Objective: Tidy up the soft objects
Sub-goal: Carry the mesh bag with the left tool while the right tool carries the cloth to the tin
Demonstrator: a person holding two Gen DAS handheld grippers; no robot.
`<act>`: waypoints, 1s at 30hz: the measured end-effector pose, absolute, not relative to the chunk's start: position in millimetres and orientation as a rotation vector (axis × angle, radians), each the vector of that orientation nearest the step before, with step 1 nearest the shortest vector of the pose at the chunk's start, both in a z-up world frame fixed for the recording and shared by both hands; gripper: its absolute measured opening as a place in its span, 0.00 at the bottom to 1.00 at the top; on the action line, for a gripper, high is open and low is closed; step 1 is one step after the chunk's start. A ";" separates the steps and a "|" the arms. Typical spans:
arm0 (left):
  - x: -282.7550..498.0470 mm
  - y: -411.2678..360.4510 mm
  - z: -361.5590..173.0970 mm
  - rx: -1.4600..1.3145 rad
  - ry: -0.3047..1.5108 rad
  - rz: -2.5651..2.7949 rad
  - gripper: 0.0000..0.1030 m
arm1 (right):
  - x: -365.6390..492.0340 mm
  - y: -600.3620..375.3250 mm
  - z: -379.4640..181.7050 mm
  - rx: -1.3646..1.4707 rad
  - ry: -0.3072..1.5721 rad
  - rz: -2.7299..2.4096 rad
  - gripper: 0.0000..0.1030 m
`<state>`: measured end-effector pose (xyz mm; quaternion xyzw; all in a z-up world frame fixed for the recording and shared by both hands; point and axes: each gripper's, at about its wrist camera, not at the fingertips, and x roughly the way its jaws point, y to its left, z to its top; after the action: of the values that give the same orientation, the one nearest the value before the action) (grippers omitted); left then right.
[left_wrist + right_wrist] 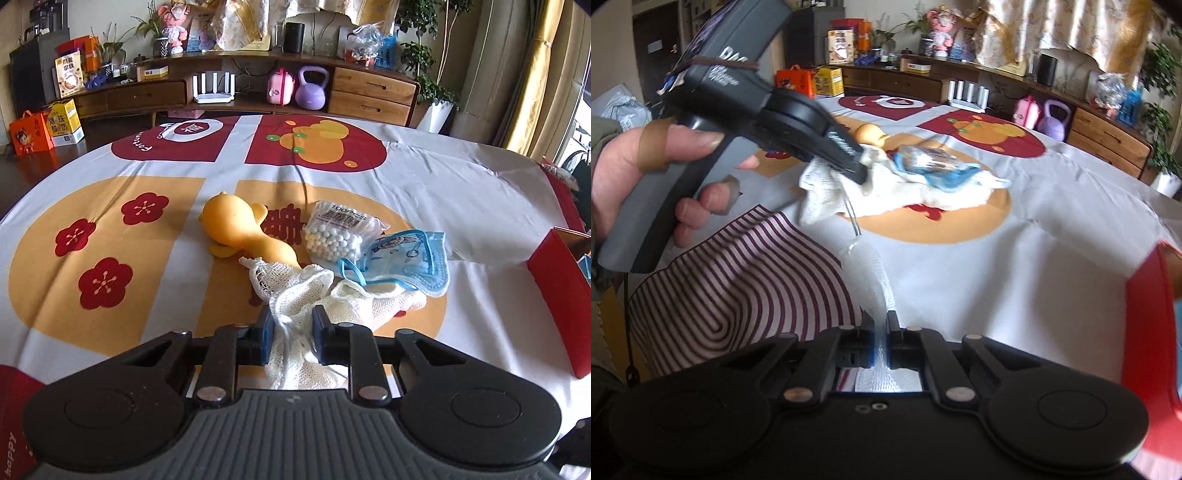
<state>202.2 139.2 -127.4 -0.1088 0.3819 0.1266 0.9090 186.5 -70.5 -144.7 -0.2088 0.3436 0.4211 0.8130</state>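
Note:
My left gripper point(292, 334) is shut on a white mesh bag point(295, 291) that lies on the table. The bag also shows in the right wrist view point(827, 192), hanging from the left gripper point(862, 168). My right gripper point(881, 332) is shut on a thin white mesh strip point(871, 273) that stretches toward the bag. Beyond the bag lie an orange rubber duck toy point(236, 229), a clear packet of cotton swabs point(338, 230) and a blue face mask packet point(406, 262).
A red box point(557, 295) stands open at the table's right edge, also seen in the right wrist view point(1145, 325). The patterned tablecloth point(110, 240) covers the table. A wooden sideboard point(369, 92) with a purple kettlebell point(312, 88) stands behind.

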 end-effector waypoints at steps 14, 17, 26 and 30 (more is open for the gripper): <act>155.3 116.8 -98.4 -0.219 0.733 0.215 0.09 | 177.0 -140.4 -109.8 -0.235 0.741 0.772 0.03; 144.9 109.4 -89.2 -0.217 0.718 0.193 0.09 | 175.6 -151.7 -102.1 -0.194 0.731 0.755 0.03; 126.3 83.1 -60.1 -0.198 0.662 0.140 0.09 | 170.1 -183.5 -75.7 -0.104 0.679 0.716 0.03; 126.2 72.0 -44.7 -0.184 0.626 0.117 0.09 | 171.7 -194.5 -66.2 -0.080 0.653 0.700 0.03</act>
<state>126.2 72.0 -44.7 -0.0901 0.3072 0.0575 0.9456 171.7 -194.5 -66.2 -0.0385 0.3141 0.3365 0.8869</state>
